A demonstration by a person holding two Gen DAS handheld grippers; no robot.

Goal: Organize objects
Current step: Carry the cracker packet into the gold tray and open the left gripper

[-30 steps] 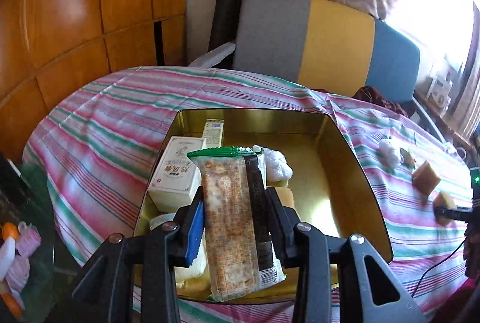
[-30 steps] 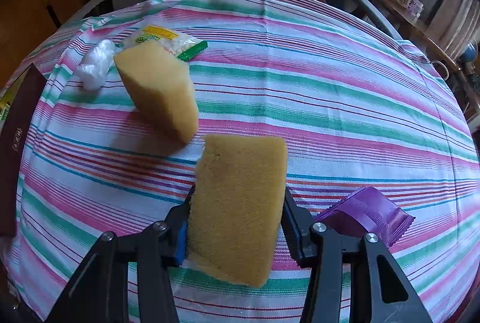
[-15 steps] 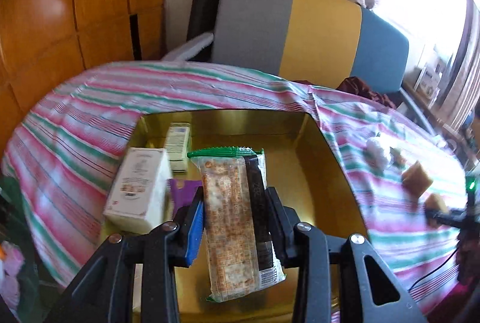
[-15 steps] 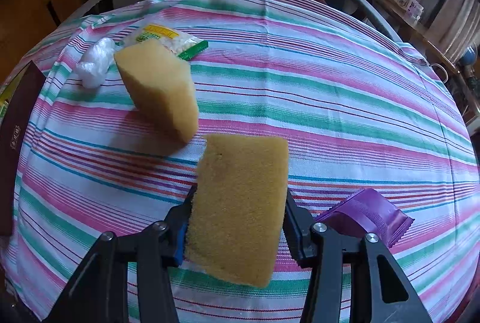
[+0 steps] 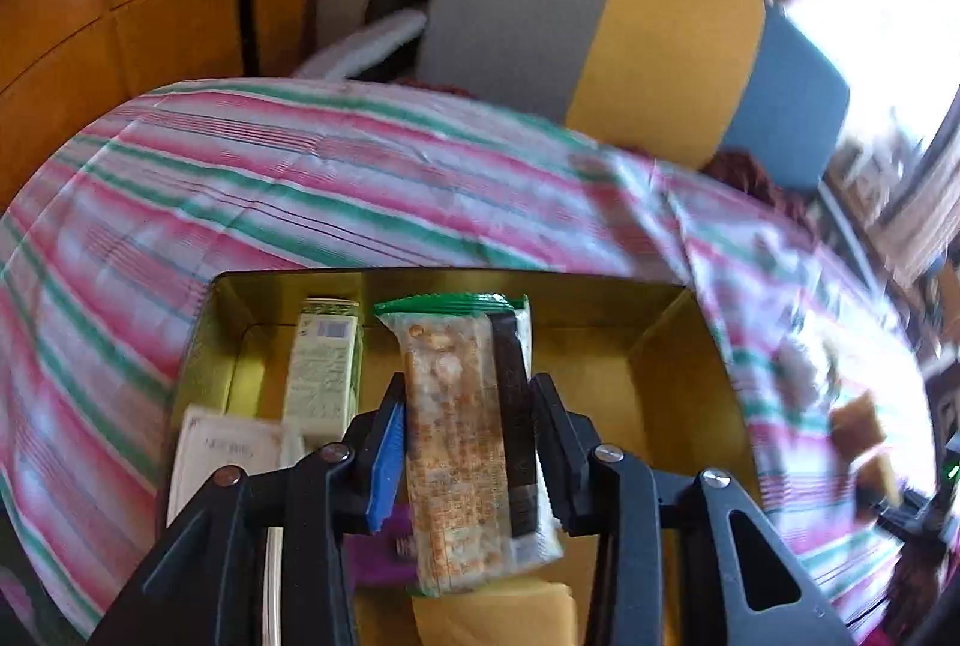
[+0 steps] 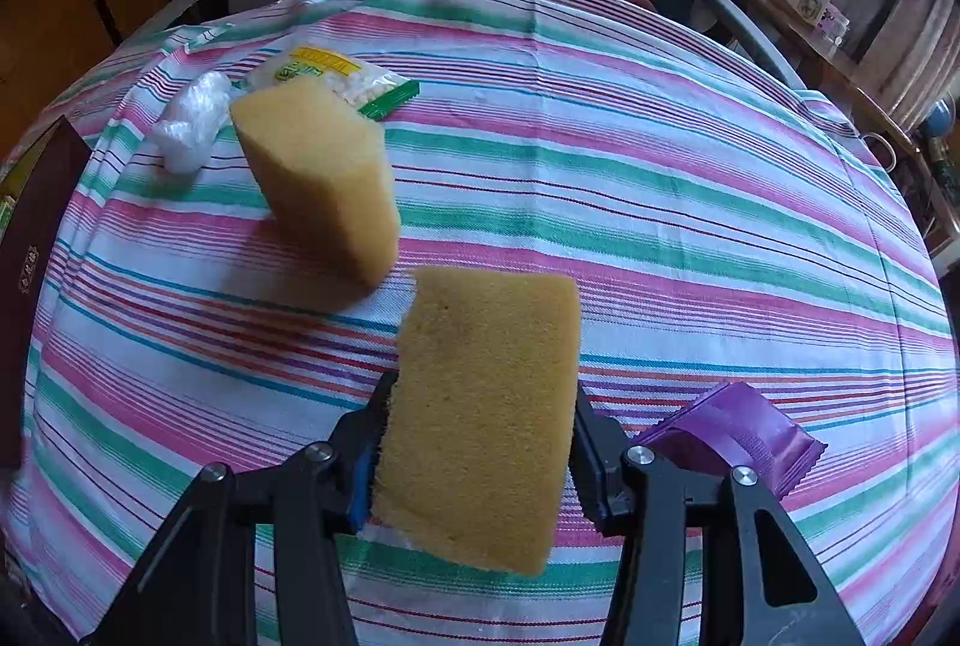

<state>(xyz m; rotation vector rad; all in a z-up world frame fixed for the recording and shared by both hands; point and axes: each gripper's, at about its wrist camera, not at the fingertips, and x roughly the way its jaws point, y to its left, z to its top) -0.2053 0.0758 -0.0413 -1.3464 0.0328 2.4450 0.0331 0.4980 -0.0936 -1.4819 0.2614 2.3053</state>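
1. Striped cloth in pink, green and white covers the whole round table.
2. A gold box sits on the cloth, open at the top, with a pale green carton, a white carton, a purple packet and a yellow sponge inside.
3. The left gripper hangs over the box, its fingers closed tight on a long cracker pack that stands upright between them.
4. The right gripper is clamped on a flat sponge, held clear above the cloth.
5. A second sponge block rests on the cloth just beyond it, tilted.
6. Behind that block lie a snack bag and a white plastic wad.
7. A purple sachet lies on the cloth just beside the right finger.
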